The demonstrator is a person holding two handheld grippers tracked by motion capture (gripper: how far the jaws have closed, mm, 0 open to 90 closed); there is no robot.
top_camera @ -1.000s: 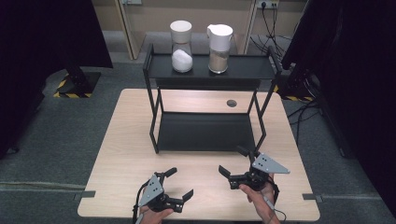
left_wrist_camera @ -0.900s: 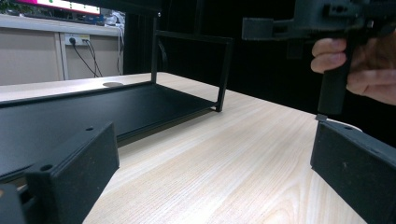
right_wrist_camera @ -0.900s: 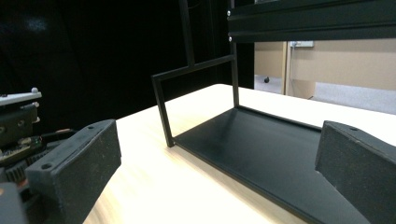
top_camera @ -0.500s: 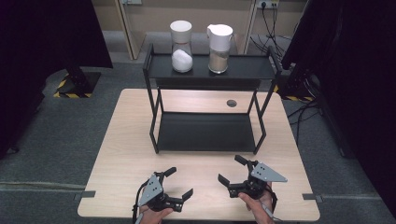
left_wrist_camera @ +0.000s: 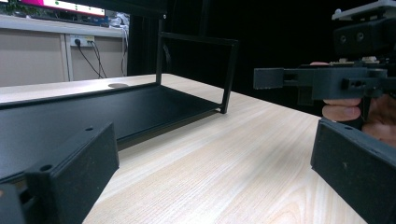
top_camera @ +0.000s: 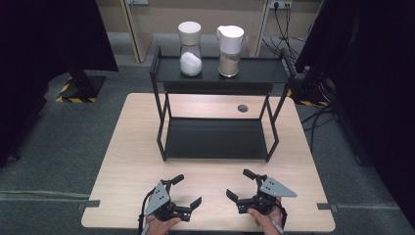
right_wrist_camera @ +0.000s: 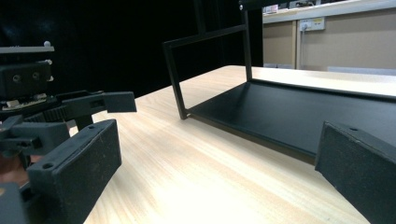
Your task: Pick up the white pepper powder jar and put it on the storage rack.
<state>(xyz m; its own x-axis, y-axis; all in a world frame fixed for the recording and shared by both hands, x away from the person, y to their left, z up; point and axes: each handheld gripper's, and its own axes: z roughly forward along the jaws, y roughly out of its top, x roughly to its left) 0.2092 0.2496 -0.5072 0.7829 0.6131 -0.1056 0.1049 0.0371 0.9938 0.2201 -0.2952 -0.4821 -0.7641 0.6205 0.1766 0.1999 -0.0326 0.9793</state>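
A black two-tier metal shelf (top_camera: 218,138) stands on the wooden table (top_camera: 132,142). On its top tier sit a jar of white powder (top_camera: 190,49) with a white lid and a jug of tan grains (top_camera: 230,45) with a white spout lid. My left gripper (top_camera: 188,192) rests low at the table's front edge, open and empty. My right gripper (top_camera: 241,184) is beside it to the right, also open and empty. In the left gripper view the wide-set jaws frame bare wood, with the right gripper (left_wrist_camera: 327,81) at the right. The right gripper view shows the left gripper (right_wrist_camera: 60,114) at its left.
A dark round grommet (top_camera: 242,108) lies in the tabletop behind the shelf. The shelf's lower tray (left_wrist_camera: 93,114) is bare. Black curtains hang on both sides, and cables trail on the floor at the back right (top_camera: 288,29).
My right gripper has drawn back toward the front edge and dropped lower. The left gripper has stayed in place.
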